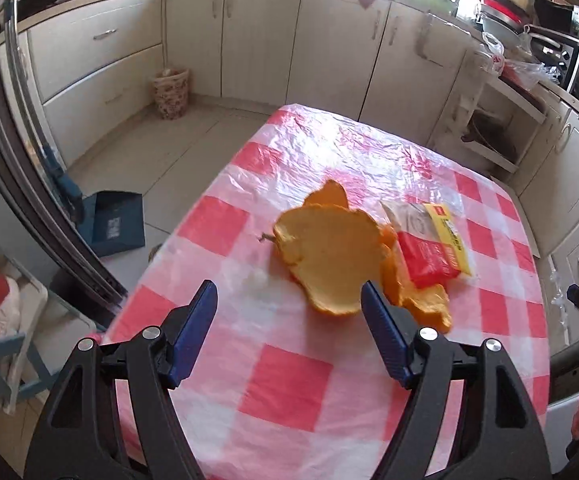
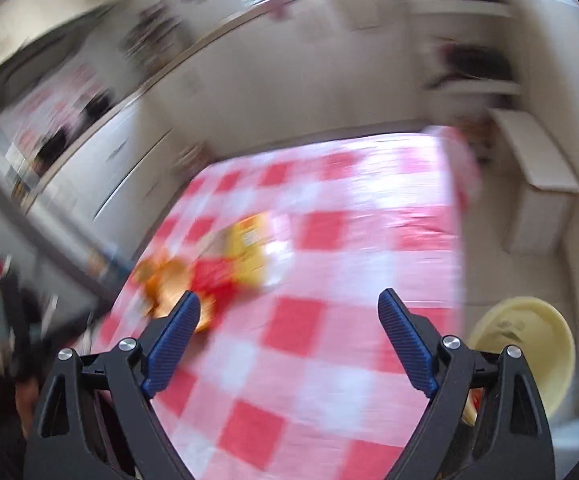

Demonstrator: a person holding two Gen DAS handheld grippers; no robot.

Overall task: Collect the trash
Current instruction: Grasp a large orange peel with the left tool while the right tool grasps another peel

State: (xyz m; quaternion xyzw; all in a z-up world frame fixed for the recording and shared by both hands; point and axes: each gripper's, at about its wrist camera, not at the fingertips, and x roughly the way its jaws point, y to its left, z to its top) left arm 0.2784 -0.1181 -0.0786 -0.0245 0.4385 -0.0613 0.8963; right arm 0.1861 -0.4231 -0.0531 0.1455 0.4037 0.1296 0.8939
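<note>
Listing the items at a kitchen table [image 1: 289, 384] covered in a red-and-white checked plastic cloth.

Left gripper [image 1: 289, 300]: lower centre of the left wrist view, blue-padded jaws standing wide apart, nothing between the pads. The near edge of the peel lies just ahead of the fingertips, closer to the right-hand finger [image 1: 381, 328].

Orange peel [image 1: 329, 256]: one large curled piece, pale inner side up, centre of the frame, with further orange pieces under and to its right. In the blurred right wrist view it shows as an orange smear at left centre.

Wrapper [image 1: 433, 240]: red and yellow packet with a clear plastic part, lying flat, touching the peel's right side.

Right gripper [image 2: 289, 304]: lower centre of its own view, jaws spread wide and empty above the cloth; the frame is heavily smeared.

Yellow bowl [image 2: 529, 344]: lower right of the right wrist view, beyond the table edge.

Wicker basket [image 1: 171, 92]: on the floor, upper left, against the cabinets.

Blue dustpan [image 1: 117, 224]: on the floor, left of the table.
</note>
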